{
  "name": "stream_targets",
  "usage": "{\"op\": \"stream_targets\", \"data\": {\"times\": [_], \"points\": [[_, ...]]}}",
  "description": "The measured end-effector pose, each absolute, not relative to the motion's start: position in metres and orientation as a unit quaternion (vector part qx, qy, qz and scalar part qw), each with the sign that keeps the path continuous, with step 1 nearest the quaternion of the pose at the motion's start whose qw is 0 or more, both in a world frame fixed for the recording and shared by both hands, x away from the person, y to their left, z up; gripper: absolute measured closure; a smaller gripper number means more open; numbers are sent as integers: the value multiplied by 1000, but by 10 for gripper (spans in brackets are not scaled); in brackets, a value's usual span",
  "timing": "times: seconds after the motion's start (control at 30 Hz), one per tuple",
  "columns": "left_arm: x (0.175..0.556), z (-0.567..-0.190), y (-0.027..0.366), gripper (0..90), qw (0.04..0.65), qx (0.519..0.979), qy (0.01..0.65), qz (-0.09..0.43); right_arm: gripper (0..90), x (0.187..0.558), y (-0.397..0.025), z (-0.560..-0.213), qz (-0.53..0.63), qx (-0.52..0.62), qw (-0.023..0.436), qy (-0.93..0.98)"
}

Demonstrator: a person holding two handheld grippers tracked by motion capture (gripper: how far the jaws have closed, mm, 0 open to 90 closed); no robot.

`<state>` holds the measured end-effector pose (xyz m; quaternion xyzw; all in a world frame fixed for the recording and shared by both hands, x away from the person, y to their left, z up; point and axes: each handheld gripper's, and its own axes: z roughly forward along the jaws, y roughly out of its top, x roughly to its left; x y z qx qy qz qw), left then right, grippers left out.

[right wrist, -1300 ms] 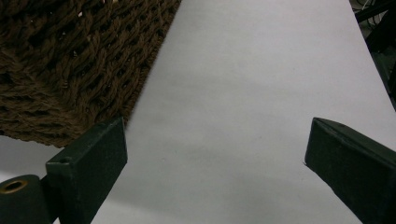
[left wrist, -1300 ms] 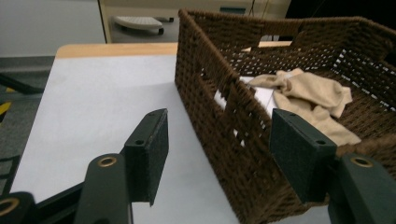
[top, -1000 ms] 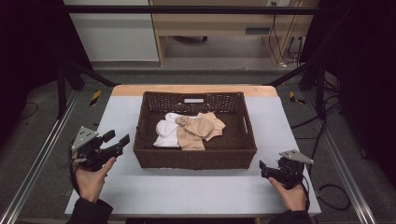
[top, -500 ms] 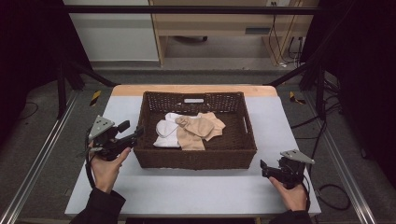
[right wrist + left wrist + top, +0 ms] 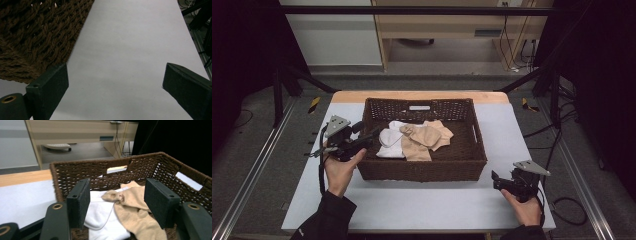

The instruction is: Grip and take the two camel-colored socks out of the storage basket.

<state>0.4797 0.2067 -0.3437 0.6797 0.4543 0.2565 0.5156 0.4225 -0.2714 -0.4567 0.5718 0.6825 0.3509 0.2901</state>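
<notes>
A dark brown wicker basket (image 5: 422,167) stands in the middle of the table. In it lie white socks (image 5: 388,142) and tan socks (image 5: 428,135) in a loose heap. My left gripper (image 5: 368,137) hangs open over the basket's left rim, its jaws pointing at the socks. From the left gripper view the white sock (image 5: 102,213) and a tan sock (image 5: 135,206) lie just beyond the open jaws, and nothing is between them. My right gripper (image 5: 496,181) stands open near the basket's front right corner, low over the table (image 5: 130,50), empty.
The basket wall (image 5: 37,37) is close on the right gripper's left. Bare table surface (image 5: 412,207) stretches in front of the basket and along both sides. Metal rails (image 5: 257,165) run beside the table, and a wooden cabinet (image 5: 447,22) stands behind it.
My left gripper has moved up and to the right, from the table's left side to over the basket's left rim. The right gripper has hardly moved.
</notes>
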Motion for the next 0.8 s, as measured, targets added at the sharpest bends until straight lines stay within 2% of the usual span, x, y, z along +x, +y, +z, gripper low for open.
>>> {"op": "stream_targets", "data": {"times": [0.8], "points": [[531, -340, 153, 373, 477, 722, 438, 243, 66, 425, -273, -457, 349, 577, 290, 679]]}}
